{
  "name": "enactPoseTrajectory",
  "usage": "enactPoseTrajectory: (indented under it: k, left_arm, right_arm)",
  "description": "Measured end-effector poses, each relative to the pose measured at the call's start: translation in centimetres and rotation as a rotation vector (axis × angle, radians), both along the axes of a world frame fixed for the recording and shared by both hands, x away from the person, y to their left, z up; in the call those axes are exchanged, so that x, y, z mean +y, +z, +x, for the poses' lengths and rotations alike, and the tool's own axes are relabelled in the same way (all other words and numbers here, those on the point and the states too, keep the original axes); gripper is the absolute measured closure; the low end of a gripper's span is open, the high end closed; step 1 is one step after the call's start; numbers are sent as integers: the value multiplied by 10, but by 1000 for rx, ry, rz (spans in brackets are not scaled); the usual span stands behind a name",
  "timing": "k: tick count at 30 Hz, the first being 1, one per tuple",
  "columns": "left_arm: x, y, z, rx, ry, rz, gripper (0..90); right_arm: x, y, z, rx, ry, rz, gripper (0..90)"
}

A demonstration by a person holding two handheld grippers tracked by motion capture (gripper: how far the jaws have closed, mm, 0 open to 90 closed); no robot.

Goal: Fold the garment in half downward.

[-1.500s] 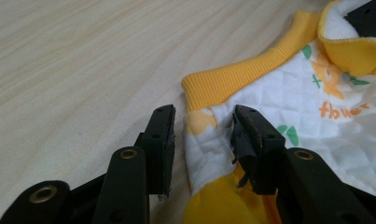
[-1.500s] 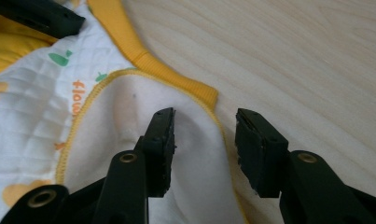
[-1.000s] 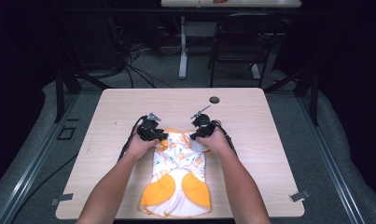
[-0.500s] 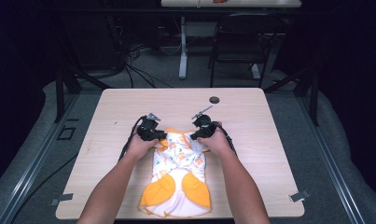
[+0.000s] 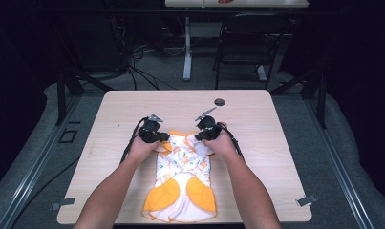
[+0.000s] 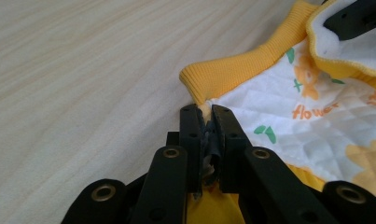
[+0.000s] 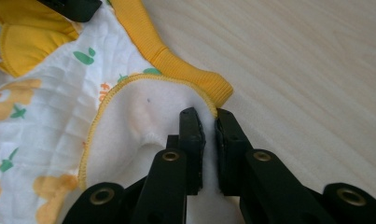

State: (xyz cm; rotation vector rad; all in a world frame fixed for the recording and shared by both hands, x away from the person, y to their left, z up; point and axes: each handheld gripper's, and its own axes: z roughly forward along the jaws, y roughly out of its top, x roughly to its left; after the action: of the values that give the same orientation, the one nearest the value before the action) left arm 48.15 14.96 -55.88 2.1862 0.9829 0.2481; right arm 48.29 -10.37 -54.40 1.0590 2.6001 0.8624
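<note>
You have the little garment (image 5: 183, 179) lying flat on the table (image 5: 276, 143), its orange-patched end toward your edge of the table and its yellow ribbed collar (image 6: 232, 77) on the far side. Your left gripper (image 6: 205, 112) has just been closing and now pinches the garment's corner where the ribbing meets the quilted white cloth; a fold of fabric sits squeezed between the jaws. Your right gripper (image 7: 206, 116) has just been closing too, clamped on the other far corner, on the turned-back fleecy lining beside the collar. Holding both far corners at once looks like the way to lift or fold the garment evenly — one corner alone would let it twist. Beyond the garment's far edge the table is bare wood except for a small dark disc (image 5: 219, 101), well apart from the garment on its far right side. To either side of the garment there is open wood — room to draw it outward or swing it over.
</note>
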Motion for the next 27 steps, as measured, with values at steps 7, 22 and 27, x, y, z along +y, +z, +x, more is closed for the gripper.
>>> enactPoseTrajectory:
  k: [7,22,27]
  left_arm:
    - [2,22,-2,-53,-14,10,839]
    - [3,62,-4,-129,-19,-1,839]
    - [5,74,-4,-153,-15,-5,839]
  right_arm:
    - [-2,18,-4,-48,6,23,826]
    - [-3,62,-8,-138,36,15,825]
    - [0,77,-9,-177,38,-2,825]
